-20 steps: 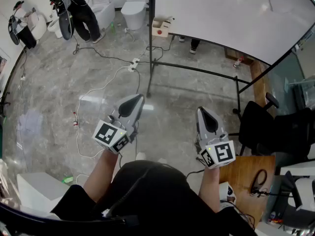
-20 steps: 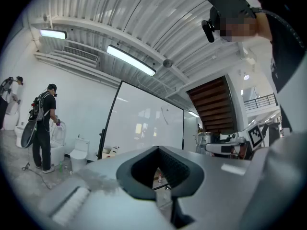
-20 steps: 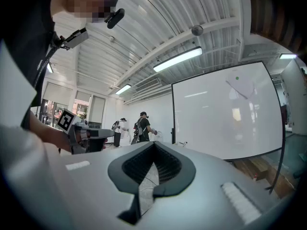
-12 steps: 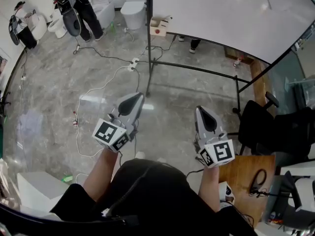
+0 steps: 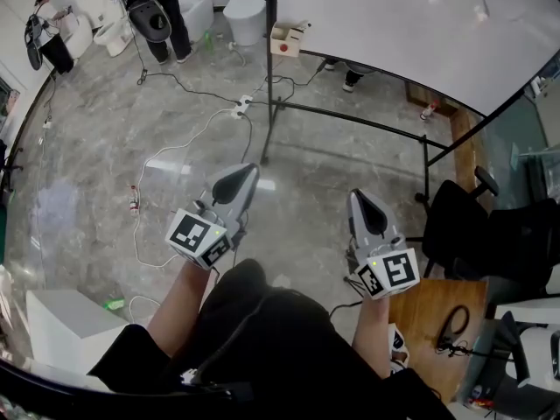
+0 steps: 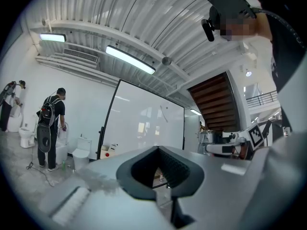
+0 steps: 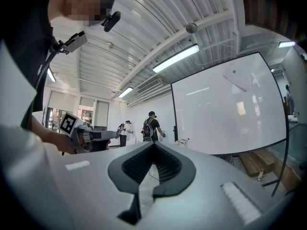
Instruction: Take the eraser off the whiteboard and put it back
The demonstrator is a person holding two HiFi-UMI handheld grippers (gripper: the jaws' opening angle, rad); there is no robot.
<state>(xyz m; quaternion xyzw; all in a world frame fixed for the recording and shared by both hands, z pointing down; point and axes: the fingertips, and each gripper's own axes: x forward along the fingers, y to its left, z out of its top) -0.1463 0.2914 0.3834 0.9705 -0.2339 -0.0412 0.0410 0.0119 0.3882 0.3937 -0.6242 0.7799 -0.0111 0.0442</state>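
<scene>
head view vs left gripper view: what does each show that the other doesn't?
Head view only: the power strip and its cables on the floor, the black chair, the wooden desk. Left gripper view only: the ceiling light and the wooden staircase. Both: the whiteboard, the toilet and the person with a backpack.

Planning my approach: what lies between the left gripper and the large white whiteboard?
Ahead of the left gripper, head view: grey stone floor crossed by a white cable to a white power strip, then the whiteboard and its black stand bar.
</scene>
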